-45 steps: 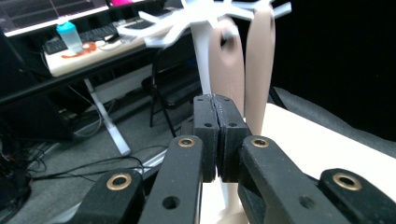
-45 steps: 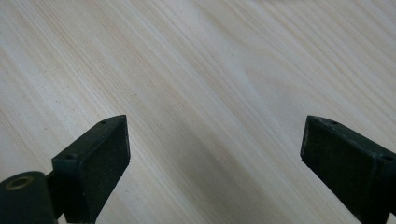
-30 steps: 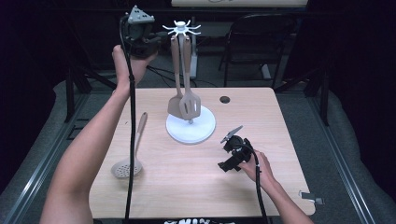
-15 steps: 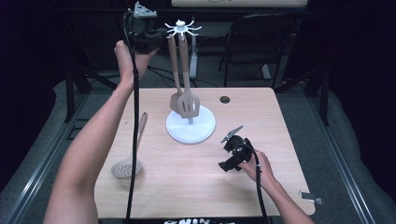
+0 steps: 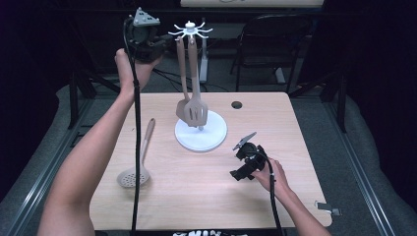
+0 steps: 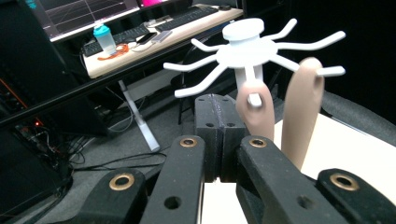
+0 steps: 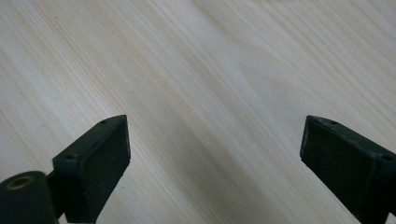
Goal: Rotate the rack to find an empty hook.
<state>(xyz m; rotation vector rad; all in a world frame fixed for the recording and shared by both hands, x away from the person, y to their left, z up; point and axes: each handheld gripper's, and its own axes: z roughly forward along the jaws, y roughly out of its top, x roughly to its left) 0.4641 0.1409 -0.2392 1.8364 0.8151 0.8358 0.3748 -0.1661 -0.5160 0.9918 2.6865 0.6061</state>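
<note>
Underneath everything lies the pale wooden table (image 5: 206, 196), and the right gripper (image 7: 215, 154) hovers low over its bare grain with jaws spread wide, nothing between them. Ahead of the left gripper (image 6: 219, 135) stands the white rack (image 5: 200, 135), a round base with a post topped by a ring of hooks (image 6: 254, 51). That gripper is raised to hook height, its jaws pressed together on nothing, the tips just short of the hooks. Two tan spatulas hang from the hooks: the slotted spatula (image 5: 196, 110) and the plain spatula (image 5: 182, 105), their handle loops just beyond and to the right of the closed tips. A skimmer (image 5: 135, 172) lies flat on the table, well below the left gripper.
</note>
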